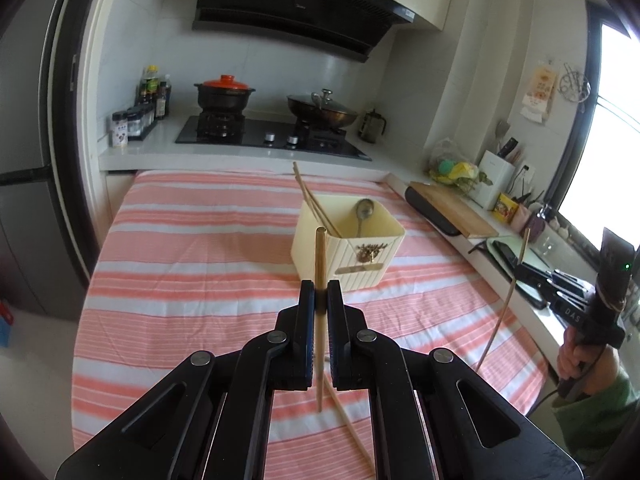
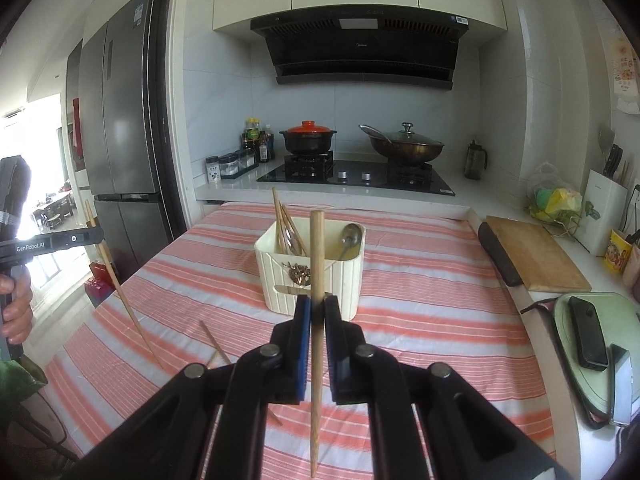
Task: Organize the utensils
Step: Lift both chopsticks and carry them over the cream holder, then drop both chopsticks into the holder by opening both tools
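I am holding one upright wooden chopstick (image 1: 320, 264) clamped in my left gripper (image 1: 321, 296) and another (image 2: 317, 264) in my right gripper (image 2: 317, 312), short of the cream utensil holder (image 2: 312, 276), risking pivoting in the narrow pinches and striking its rim.

Matt wooden chopsticks (image 2: 317, 280), ribbed cream plastic holder (image 2: 348, 280), glossy metal spoon (image 2: 351, 236), striped woven cloth (image 2: 420, 320)

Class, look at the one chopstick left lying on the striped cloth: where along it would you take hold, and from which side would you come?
Grip the lying chopstick near its middle, coming straight down from above with the jaws set across its length. It is thin and flat on the striped cloth, so only a top-down pinch gets under its sides. Both grippers are already shut on chopsticks, so one must be freed first.
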Motion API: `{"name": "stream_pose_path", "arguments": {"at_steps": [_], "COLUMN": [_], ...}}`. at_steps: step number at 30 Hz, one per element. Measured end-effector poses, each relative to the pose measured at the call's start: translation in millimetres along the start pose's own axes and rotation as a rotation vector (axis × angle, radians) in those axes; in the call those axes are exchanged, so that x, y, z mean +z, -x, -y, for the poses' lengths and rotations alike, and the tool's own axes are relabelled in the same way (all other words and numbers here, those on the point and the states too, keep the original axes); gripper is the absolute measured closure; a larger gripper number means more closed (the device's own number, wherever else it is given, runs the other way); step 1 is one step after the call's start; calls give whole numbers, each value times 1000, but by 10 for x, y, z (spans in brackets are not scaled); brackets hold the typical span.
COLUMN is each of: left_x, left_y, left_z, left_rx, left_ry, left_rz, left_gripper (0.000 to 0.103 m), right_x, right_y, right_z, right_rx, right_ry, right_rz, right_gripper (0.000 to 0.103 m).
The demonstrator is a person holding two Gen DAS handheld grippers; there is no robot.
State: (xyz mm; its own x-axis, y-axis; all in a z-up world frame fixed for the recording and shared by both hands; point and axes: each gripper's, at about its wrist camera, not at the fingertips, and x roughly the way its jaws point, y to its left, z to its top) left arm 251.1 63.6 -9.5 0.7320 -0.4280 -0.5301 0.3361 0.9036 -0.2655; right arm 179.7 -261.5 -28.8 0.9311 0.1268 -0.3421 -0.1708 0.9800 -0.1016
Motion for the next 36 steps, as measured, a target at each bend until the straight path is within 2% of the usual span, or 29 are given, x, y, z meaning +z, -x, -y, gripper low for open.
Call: {"name": "stream_pose_path", "arguments": {"at_steps": [4, 9, 15, 18, 20, 22, 25, 31, 36], "left_x": [141, 629, 1362, 1657, 1796, 1875, 1894, 1652, 1404], "left_y": [-1, 138, 147, -58, -276, -545, -1022, -1940, -2400], "left_z": [2, 62, 181, 180, 203, 229, 240, 155, 163], "left_rx": [-18, -55, -56, -89, -82, -65, -47, 10, 58], "left_ry": [1, -6, -9, 36, 46, 45, 50, 74, 65], "left_rz": [10, 110, 310, 354, 352, 324, 227, -16, -152], "left_gripper": [99, 99, 99, 99, 99, 99, 99, 99, 98], "right_x": [-17, 203, 1042, 1407, 1580, 1694, 1736, 1490, 1245], "right_y": [-129, -295, -441, -626, -804, -1019, -1420, -2245, -2630], "right_z": [27, 91, 134, 188, 224, 255, 270, 263, 288], "right_rx": [21, 47, 32, 68, 74, 80, 89, 87, 78], "right_ry": [-13, -14, 37, 31, 29, 23, 22, 54, 63], "right_rz": [-25, -14, 173, 279, 332, 349, 306, 66, -104], "right_gripper": [96, 96, 96, 96, 96, 96, 96, 96, 95]}}
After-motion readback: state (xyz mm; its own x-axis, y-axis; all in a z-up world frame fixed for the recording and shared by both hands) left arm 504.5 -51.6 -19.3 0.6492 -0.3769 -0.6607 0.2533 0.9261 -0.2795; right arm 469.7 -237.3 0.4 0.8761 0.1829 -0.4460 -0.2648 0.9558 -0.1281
